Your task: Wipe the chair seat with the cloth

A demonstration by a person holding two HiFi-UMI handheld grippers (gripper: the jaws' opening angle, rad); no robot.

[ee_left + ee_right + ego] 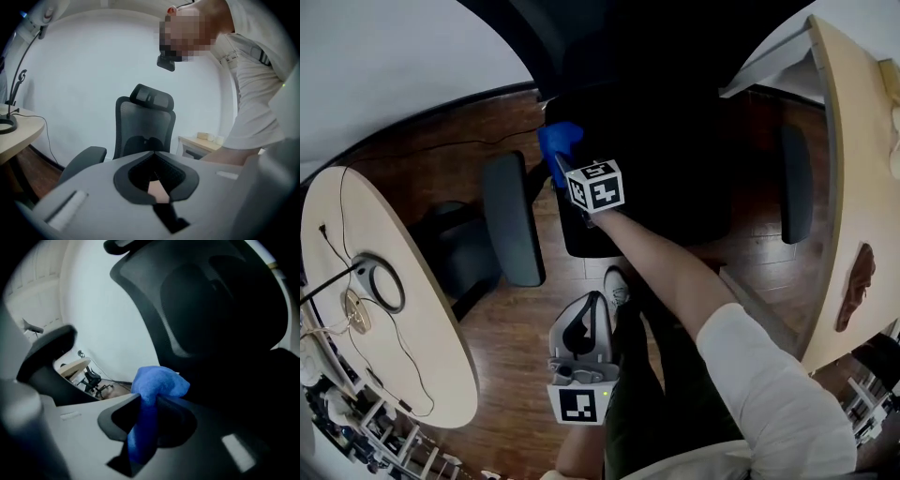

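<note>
Chair seat [666, 178]: black; it lies between two dark armrests [514, 217], with the backrest [220, 301] rising at its far edge.

Cloth [158, 383]: blue and bunched. It sits at the seat's far corner on the person's left side, close to the foot of the backrest. Contact with the seat surface cannot be confirmed.

Right gripper [148, 402]: positioned over that same corner of the seat. Its jaws pinch the cloth; a strip of fabric runs down between them and the bulk bulges out past the tips.

Right forearm [666, 267]: bare, extended across the near edge of the seat.

Left gripper [152, 155]: off the seat, short of its near edge, over the wooden floor [506, 319]. Its jaws are pressed together with nothing between them, pointed toward the backrest.
</note>
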